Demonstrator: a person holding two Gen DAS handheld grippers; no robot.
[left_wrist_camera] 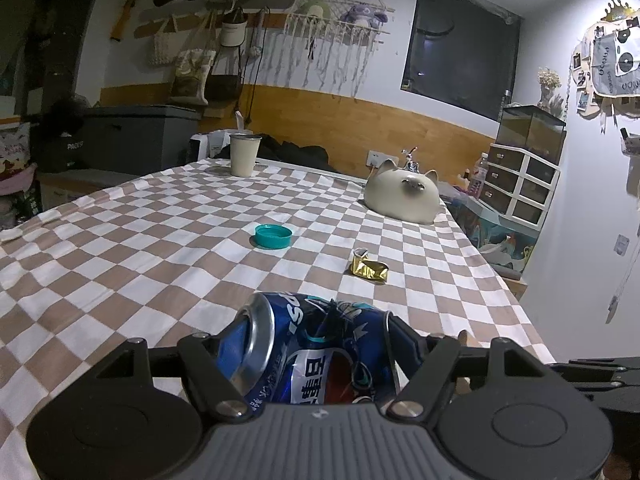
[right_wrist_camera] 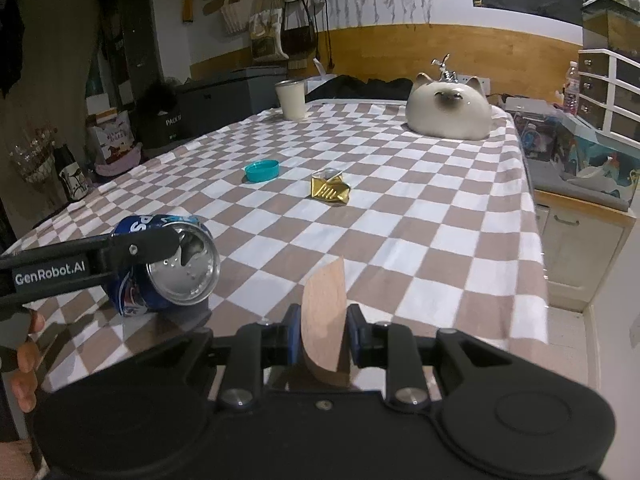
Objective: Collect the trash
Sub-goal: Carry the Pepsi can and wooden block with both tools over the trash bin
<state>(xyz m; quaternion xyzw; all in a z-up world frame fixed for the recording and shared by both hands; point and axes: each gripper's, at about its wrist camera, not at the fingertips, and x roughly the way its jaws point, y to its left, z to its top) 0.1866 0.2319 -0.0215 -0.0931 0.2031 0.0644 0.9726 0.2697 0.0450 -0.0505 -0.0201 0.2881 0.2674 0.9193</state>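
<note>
Left hand-held gripper (left_wrist_camera: pixel 316 344): we log it clenched around a crushed blue Pepsi can (left_wrist_camera: pixel 316 352); the can lies on its side between the fingers, lid end toward the left of the left wrist view. In the right wrist view one black finger crosses the can's silver end.
Right hand-held gripper (right_wrist_camera: pixel 323 334): we log it clamped tight on a thin tan scrap (right_wrist_camera: pixel 325 320), paper or card, we cannot tell which; the scrap stands upright between the blue pads.
Counter (left_wrist_camera: pixel 140 240): we note a brown-and-white checked cloth covering it.
Teal lid (left_wrist_camera: pixel 273 236): we find it lying open side up near the middle of the counter, apart from both grippers.
Gold wrapper (left_wrist_camera: pixel 369 267): we find it crumpled on the cloth, right of the teal lid and beyond the can.
Cream cup (left_wrist_camera: pixel 245 155): we record it upright at the far edge of the counter.
Cat figurine (left_wrist_camera: pixel 402 197): we record a cream ceramic piece with a dark face at the far right corner.
Person's fingers (right_wrist_camera: pixel 26 356): we see them at the left edge of the right wrist view, under the left gripper's arm.
Drawer unit (left_wrist_camera: pixel 520 184): we note it against the right wall, beyond the counter.
</note>
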